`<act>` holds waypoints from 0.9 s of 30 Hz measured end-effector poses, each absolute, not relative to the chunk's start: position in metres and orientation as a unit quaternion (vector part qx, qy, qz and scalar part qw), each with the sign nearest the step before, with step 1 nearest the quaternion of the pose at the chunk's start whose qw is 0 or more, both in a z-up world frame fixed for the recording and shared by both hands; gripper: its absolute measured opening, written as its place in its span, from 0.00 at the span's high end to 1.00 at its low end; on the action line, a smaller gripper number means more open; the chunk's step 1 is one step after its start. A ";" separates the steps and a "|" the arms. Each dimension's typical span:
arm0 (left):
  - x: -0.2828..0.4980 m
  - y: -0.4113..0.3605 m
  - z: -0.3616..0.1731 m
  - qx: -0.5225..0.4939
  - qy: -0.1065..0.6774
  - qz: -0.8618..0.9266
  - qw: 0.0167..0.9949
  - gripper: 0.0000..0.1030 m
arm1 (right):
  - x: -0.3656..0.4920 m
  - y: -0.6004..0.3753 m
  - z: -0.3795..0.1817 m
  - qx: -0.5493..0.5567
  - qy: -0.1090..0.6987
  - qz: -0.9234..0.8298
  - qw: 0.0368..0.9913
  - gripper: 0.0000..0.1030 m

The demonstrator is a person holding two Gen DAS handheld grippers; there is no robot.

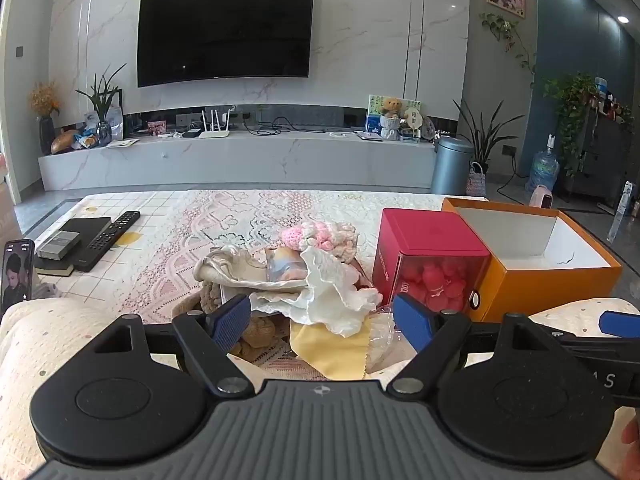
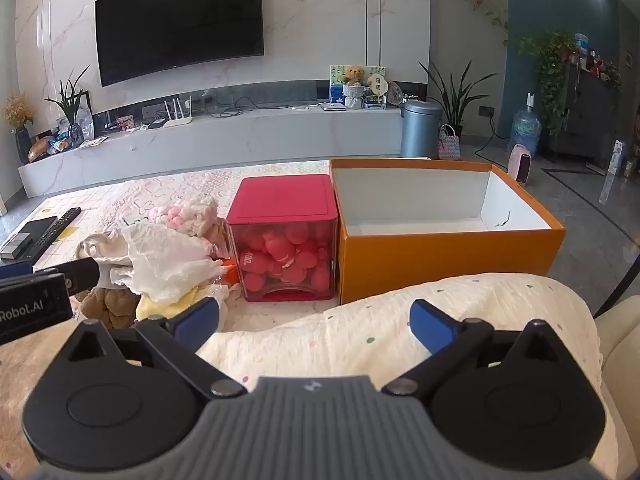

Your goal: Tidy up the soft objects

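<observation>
Left gripper (image 1: 322,322): jaws wide apart, nothing between them, held low over the near edge of the table (image 1: 160,216), just short of the pile (image 1: 304,280).

Right gripper (image 2: 314,322): jaws likewise spread, empty, over a spotted cushion (image 2: 400,332) at the near right.

Pile: heap of soft things at mid-table near the front edge. White cloth (image 1: 332,292) on top, pink-and-cream knit (image 1: 320,236) behind, yellow cloth (image 1: 328,348) and brown plush (image 1: 256,332) at the near side.

Red box (image 2: 286,236): just right of the pile, clear-walled, holding pink shapes.

Orange box (image 2: 440,260): touching the red box's right side, open-topped, at the table's right edge.

Remote (image 1: 110,234): far left corner, beside a dark flat case (image 1: 86,226).
</observation>
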State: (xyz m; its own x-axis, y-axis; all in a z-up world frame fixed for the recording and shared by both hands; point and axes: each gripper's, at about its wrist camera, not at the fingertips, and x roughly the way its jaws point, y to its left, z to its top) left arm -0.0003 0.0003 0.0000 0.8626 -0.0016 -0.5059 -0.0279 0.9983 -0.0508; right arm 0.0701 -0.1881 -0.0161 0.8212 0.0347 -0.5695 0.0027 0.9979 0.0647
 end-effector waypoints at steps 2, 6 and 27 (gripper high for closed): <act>-0.001 0.001 0.000 -0.026 0.263 0.006 0.964 0.08 | 0.070 -0.188 -0.016 0.031 0.300 0.010 0.953 0.03; -0.002 0.000 0.000 -0.024 0.262 0.007 0.965 0.08 | 0.068 -0.187 -0.016 0.024 0.299 0.010 0.954 0.03; -0.001 0.001 -0.003 -0.032 0.269 0.005 0.963 0.08 | 0.070 -0.185 -0.018 0.022 0.306 0.004 0.952 0.03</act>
State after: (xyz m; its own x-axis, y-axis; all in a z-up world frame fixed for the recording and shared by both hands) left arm -0.0013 0.0006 -0.0027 0.8557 -0.0083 -0.5173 -0.0256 0.9980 -0.0584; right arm 0.0696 -0.1855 -0.0182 0.8121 0.0219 -0.5831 0.0056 0.9990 0.0454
